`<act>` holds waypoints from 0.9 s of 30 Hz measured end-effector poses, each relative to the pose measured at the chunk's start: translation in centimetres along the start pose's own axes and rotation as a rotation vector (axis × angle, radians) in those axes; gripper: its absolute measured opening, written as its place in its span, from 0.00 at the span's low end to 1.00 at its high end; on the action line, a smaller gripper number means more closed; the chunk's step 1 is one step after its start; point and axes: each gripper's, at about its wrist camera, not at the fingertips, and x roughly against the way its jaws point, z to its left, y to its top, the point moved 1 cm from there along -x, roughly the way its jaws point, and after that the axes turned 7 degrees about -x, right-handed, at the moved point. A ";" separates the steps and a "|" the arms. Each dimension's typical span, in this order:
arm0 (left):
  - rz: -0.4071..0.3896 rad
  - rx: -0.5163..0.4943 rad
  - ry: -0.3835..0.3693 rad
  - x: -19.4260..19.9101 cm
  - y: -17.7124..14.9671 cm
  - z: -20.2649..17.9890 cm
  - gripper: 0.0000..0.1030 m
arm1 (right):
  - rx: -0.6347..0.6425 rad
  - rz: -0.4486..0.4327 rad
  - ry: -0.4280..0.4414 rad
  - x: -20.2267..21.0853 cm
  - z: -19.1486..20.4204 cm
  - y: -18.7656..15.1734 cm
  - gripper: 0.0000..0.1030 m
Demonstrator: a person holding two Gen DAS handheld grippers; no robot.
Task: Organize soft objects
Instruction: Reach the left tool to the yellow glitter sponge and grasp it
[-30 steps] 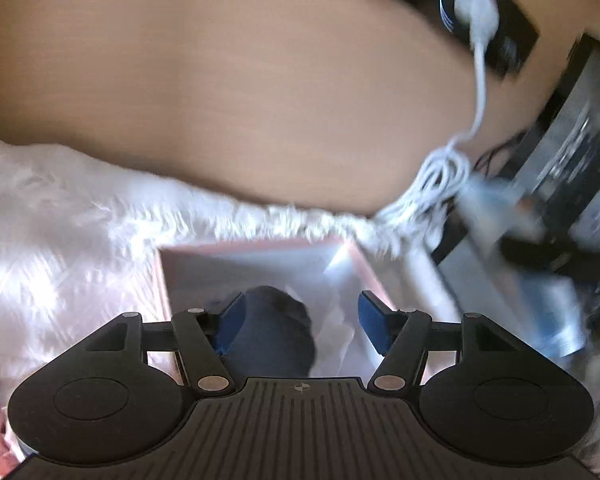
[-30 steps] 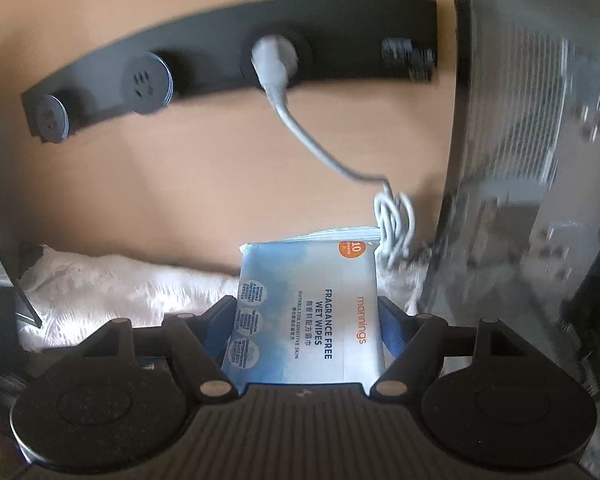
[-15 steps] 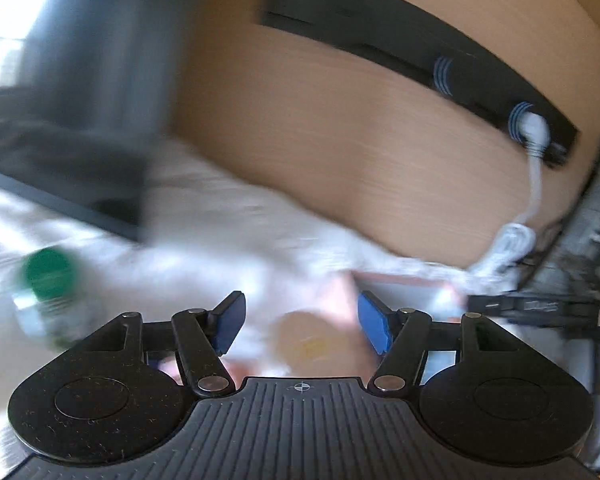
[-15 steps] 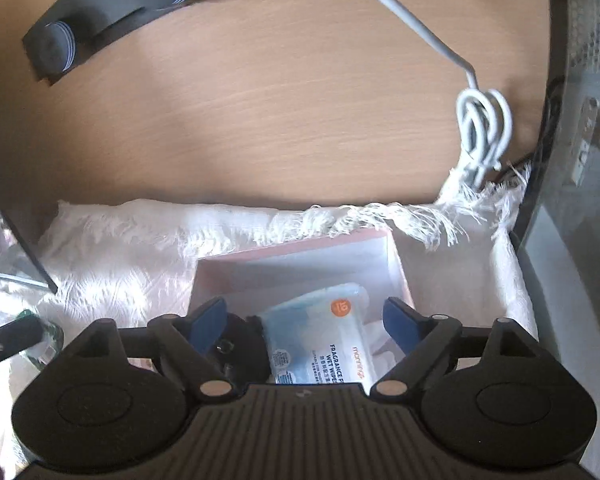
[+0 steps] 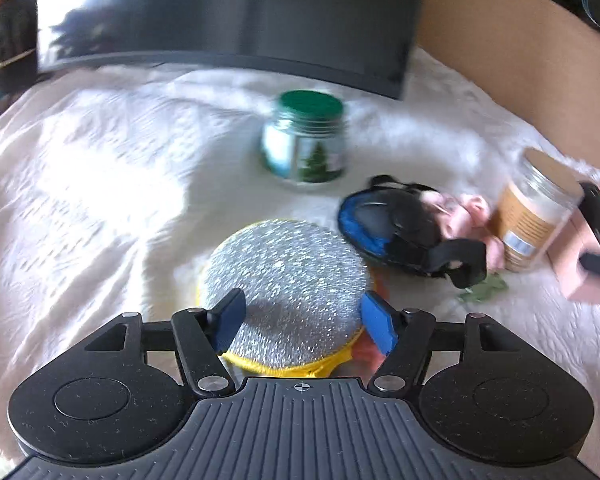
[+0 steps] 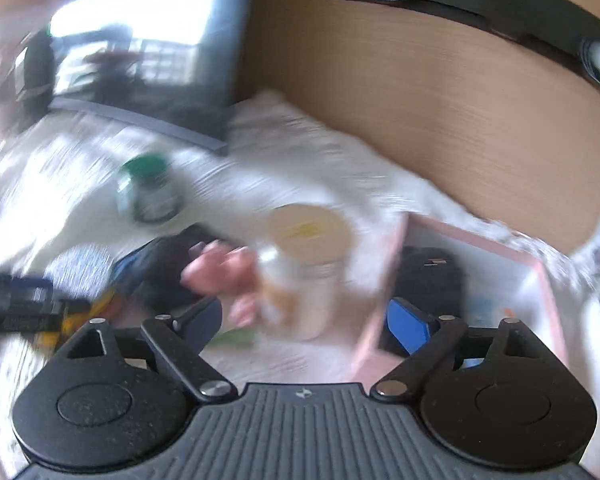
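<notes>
L gripper [image 5: 302, 322]: jaws apart, just been opening a bit more. The round silver scrub pad w/ yellow rim [image 5: 284, 284] lies under and between the pads, not pinched; pads sit at its near edge on either side. Gripper angled down at the white fluffy cloth [image 5: 100, 200].

R gripper [image 6: 306, 320]: jaws apart, just been opening; nothing between them. Ahead of it the tan-lidded jar [image 6: 304, 272], very blurred. Pink box [image 6: 540, 276] to its right, w/ a dark item and a pale-blue pack inside, detail too smeared to read.

Outward, L view: black/blue strapped pouch [image 5: 400, 232] just right of the pad, pink soft bundle [image 5: 464, 208] behind it touching the tan jar; green-lidded jar [image 5: 306, 140] further back; dark monitor [image 5: 228, 12] at rear.

Step, my read: L lining up on the scrub pad as next soft item for the box.

Risks:
- pad is flat and wide; jaws barely span it → pads may ride over the top or only nip the yellow rim, slips on lift.
- closing low could pinch cloth pile too, dragging the cloth and rocking both jars.
- R close to tan jar → could knock it.
- pouch strap near pad, may snag.
</notes>
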 end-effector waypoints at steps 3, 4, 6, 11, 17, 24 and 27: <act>-0.003 0.028 0.068 0.6 0.1 1.3 0.67 | 0.044 0.047 0.030 -1.0 2.3 -0.8 0.88; -0.007 0.045 0.087 0.8 0.0 2.0 0.67 | 0.054 0.056 0.039 -1.0 2.7 -1.0 0.88; -0.015 0.087 0.112 0.8 0.2 3.3 0.66 | 0.069 0.069 0.042 -1.3 3.1 -1.5 0.88; -0.045 0.145 0.158 1.2 0.5 5.5 0.66 | 0.039 0.158 0.048 -2.8 2.8 -3.1 0.88; -0.082 0.267 0.203 2.7 -0.4 8.6 0.66 | -0.007 0.240 0.051 -4.4 2.1 -4.6 0.88; -0.140 0.445 -0.050 3.8 -0.6 12.5 0.65 | -0.037 0.246 0.052 -4.4 1.8 -5.2 0.91; -0.038 0.407 -0.080 2.1 -0.7 11.5 0.65 | -0.044 0.244 0.050 -4.9 2.0 -5.1 0.94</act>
